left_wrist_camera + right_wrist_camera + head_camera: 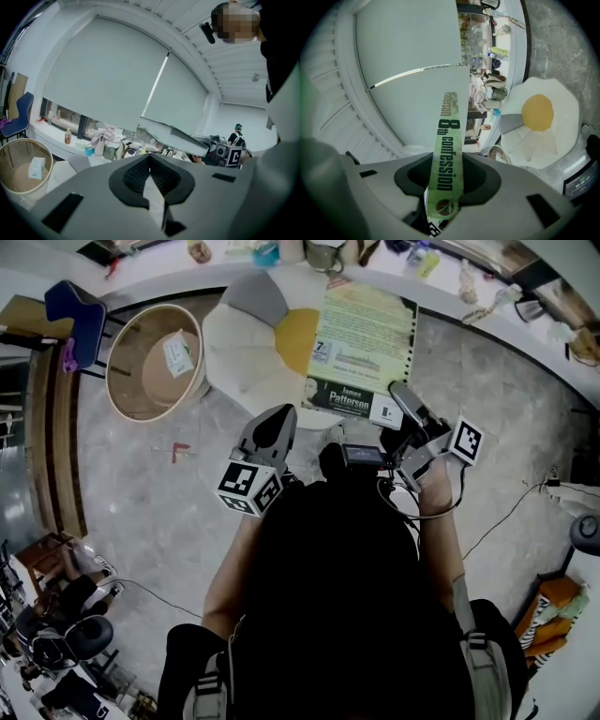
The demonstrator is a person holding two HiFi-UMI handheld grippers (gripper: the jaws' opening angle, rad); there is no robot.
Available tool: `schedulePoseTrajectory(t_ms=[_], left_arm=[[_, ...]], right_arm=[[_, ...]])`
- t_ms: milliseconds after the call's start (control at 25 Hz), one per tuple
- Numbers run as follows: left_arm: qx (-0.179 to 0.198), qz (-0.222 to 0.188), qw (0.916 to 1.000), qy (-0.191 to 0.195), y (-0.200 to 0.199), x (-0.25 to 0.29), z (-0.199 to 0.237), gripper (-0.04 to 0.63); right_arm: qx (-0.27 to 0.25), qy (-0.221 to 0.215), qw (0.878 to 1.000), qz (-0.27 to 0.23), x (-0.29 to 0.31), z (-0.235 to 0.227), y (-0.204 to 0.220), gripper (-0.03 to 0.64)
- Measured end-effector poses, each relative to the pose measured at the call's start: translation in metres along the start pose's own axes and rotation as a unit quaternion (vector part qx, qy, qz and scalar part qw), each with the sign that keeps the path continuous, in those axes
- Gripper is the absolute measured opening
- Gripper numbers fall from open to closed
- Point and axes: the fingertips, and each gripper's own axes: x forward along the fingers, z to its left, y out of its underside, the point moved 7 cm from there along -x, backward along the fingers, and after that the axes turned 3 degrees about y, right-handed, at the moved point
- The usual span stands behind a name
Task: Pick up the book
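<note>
Two claws show at mid-frame in the head view. Right claw [401,395] is clamped on the book [366,343] at its lower right corner, jaws partway closed across it. In the right gripper view the green spine [449,140] runs straight up between the jaws. The book fills the upper centre of the head view, cover towards the camera and held off the floor, its left edge overlapping the egg cushion [253,343]. Left claw [279,413] sits near the book's lower left corner, apart from it, jaws together with nothing between them. In the left gripper view the book shows edge-on, right of centre. One round basket [155,362] stands at upper left, with a blue chair [75,310] beside it.
</note>
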Motion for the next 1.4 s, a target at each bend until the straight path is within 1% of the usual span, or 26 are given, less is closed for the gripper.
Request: schedulePoseTrajectory(t_ms=[240,520,640,760,920,1080,1400], left_arm=[[0.012,-0.006,0.9999,-0.003,0.002,-0.004,-0.001,0.014],[0.001,0.0,0.9999,-0.011,0.01,-0.009,-0.002,0.014],[-0.001,0.007,1.0,-0.003,0.009,-0.003,0.002,0.014],[-0.007,0.014,0.9999,0.004,0.003,0.001,0.008,0.014],[-0.014,0.023,0.9995,0.018,-0.001,0.003,0.02,0.014],[-0.021,0.031,0.9988,0.03,0.0,0.004,0.029,0.014],[-0.017,0.014,0.9996,0.018,-0.002,0.004,0.031,0.014]], right_arm=[[-0.003,-0.014,1.0,0.0,0.001,-0.003,0.0,0.167],[0.004,-0.014,1.0,-0.002,-0.001,-0.004,0.0,0.167],[0.012,-0.017,1.0,-0.006,0.001,-0.003,0.002,0.167],[0.022,-0.007,1.0,-0.013,0.0,-0.002,0.004,0.167],[0.032,0.007,0.999,-0.037,-0.003,-0.004,0.007,0.167],[0.029,0.015,0.998,-0.057,-0.008,-0.005,0.01,0.167],[0.027,0.009,0.999,-0.044,-0.007,-0.008,0.009,0.167]])
